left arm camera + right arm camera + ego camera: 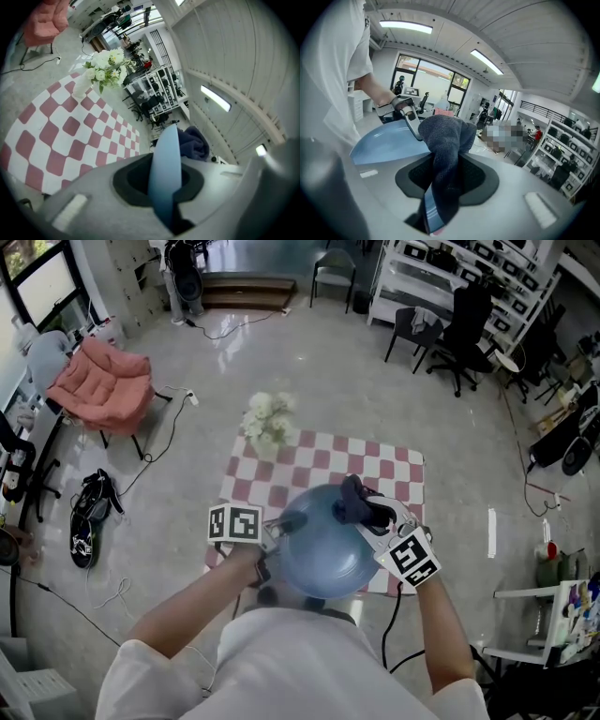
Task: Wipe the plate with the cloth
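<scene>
The left tool (277, 527) is clamped on the rim of a pale blue plate (323, 554). In the left gripper view the plate (165, 168) stands edge-on between the two jaws of that tool (164, 185), which press on both of its faces. The right tool (377, 517) is closed on a dark blue cloth (360, 503). In the right gripper view a fold of the cloth (443, 140) is pinched between the jaws of that tool (440, 187), and the rest bunches up above them.

The plate is held in the air in front of the person's chest, above the near edge of a bench covered with a red-and-white checked tablecloth (319, 460). The two tools sit at opposite sides of the plate, left tool at its left rim, right tool at its upper right. The bunched cloth lies against the plate near that rim; in the right gripper view the plate (384, 143) spreads out to the left of the cloth, with the left tool (407, 112) gripping its far edge.

A bunch of white flowers (267, 423) stands at the far left corner of the bench, well apart from the plate. A pink cushioned chair (103, 381) stands on the floor to the left.
</scene>
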### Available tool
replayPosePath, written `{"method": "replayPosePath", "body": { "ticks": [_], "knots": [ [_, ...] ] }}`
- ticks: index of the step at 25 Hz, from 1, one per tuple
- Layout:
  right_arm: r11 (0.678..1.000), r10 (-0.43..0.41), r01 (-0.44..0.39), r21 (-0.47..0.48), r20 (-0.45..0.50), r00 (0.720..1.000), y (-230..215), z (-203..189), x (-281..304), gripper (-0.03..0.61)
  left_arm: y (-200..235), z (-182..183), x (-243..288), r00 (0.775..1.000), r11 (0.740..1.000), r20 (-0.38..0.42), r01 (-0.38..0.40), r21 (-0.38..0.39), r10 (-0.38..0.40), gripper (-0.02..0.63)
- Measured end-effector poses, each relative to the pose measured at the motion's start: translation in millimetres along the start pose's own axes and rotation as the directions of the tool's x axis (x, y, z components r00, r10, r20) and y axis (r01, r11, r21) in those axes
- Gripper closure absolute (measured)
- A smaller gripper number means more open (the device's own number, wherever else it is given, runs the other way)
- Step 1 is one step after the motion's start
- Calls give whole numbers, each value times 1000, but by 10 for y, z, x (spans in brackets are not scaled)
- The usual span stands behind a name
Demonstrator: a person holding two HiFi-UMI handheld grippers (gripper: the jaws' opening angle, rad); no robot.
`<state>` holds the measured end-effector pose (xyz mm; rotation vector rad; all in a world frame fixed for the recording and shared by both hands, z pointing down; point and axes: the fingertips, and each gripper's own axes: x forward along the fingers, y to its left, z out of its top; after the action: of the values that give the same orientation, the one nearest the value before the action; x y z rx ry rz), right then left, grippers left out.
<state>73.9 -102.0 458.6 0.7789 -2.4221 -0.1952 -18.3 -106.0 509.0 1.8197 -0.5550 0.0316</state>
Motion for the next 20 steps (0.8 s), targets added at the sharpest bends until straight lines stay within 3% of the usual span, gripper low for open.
{"method": "replayPosePath", "body": {
  "ticks": [8,20],
  "knots": [
    [986,40,-51,-159,-71,997,207,31,266,445,-75,-87,91,1000,999,-28,12,36,-11,580],
    [984,32,-56,-168,-138,990,171,-13,397,446,-114,-70,110,999,995,-35,8,95,-4,580]
  ]
}}
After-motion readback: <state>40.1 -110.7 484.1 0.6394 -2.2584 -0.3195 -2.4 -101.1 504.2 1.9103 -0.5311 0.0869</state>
